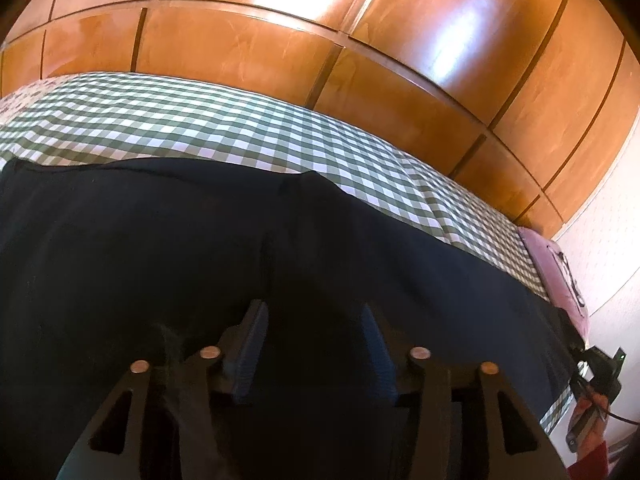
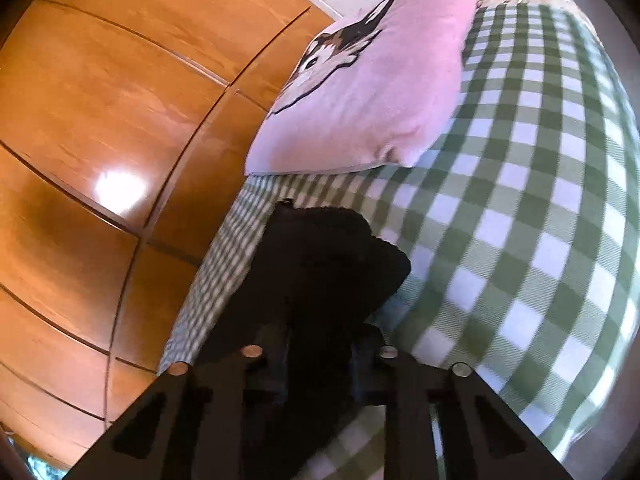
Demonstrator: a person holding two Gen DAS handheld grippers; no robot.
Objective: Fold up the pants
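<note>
One pair of dark pants (spread flat), one pink pillow far off; left gripper gapes, right gripper pinches the pants.

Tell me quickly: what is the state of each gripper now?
Left gripper: open above the dark pants, holding nothing.
Right gripper: closed on a bunch of the pants.

- pants: dark navy, plain
- bedspread: green-and-white check
- pillow: pink, with a dog's-head picture
- wardrobe: glossy orange-brown wood
</note>
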